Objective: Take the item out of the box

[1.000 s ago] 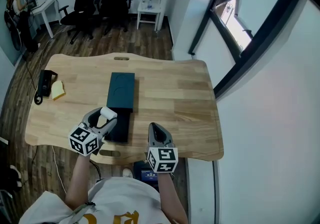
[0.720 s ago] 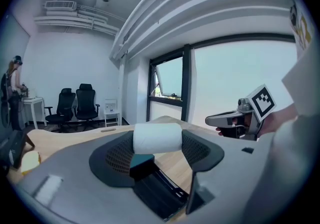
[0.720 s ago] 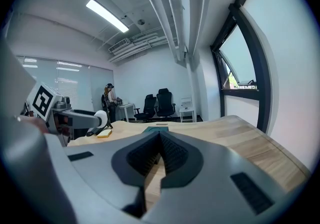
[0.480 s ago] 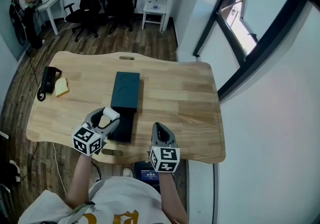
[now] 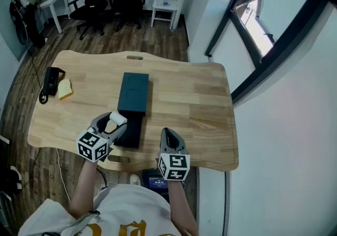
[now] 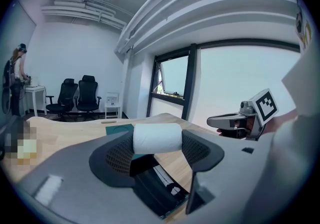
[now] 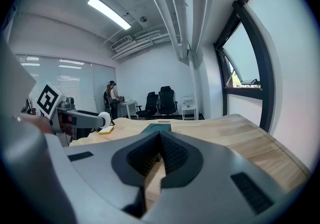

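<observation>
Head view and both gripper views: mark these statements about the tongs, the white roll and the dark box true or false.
1. The left tongs grip a white cylindrical roll. True.
2. The right tongs are wide open. False: they are shut, with nothing between them.
3. The roll lies inside the dark open box. False: it is held up in the left tongs.
4. A yellow block sits near the left edge of the wooden table. True.

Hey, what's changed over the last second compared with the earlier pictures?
Nothing much. The left claw still grips the white roll by the open dark box. The right claw stays shut and empty near the front edge of the table. The view itself shifted slightly.
</observation>
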Tool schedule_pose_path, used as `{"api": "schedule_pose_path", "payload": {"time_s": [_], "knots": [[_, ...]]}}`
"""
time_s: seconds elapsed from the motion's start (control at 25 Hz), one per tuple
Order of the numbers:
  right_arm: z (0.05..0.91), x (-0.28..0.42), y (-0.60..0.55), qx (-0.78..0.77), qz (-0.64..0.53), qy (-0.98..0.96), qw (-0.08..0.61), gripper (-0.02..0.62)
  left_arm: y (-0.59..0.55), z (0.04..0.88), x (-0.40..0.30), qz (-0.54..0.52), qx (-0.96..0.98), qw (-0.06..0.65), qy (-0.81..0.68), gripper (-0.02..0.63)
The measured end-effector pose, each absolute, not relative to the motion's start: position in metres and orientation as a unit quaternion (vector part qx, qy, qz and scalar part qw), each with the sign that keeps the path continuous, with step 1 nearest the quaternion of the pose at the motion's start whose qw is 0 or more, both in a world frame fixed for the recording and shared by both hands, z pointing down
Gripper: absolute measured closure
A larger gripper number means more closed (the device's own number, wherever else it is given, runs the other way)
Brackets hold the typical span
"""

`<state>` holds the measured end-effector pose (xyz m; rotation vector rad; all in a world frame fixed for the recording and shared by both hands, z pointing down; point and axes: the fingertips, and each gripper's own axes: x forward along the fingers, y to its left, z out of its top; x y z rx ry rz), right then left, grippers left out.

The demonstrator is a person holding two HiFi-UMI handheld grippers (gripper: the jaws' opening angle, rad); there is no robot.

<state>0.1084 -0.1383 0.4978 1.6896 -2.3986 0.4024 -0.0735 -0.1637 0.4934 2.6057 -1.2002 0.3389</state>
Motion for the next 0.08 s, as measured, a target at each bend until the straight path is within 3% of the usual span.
{"api": "schedule_pose_path", "payload": {"time_s": [0.08], "knots": [[0.4997, 0.1071, -0.1405, 0.568, 0.137, -0.806, 0.090, 0.589, -0.1662, 0.4960, -0.0755, 0.119, 0.894, 0.128, -0.413, 0.314]]}}
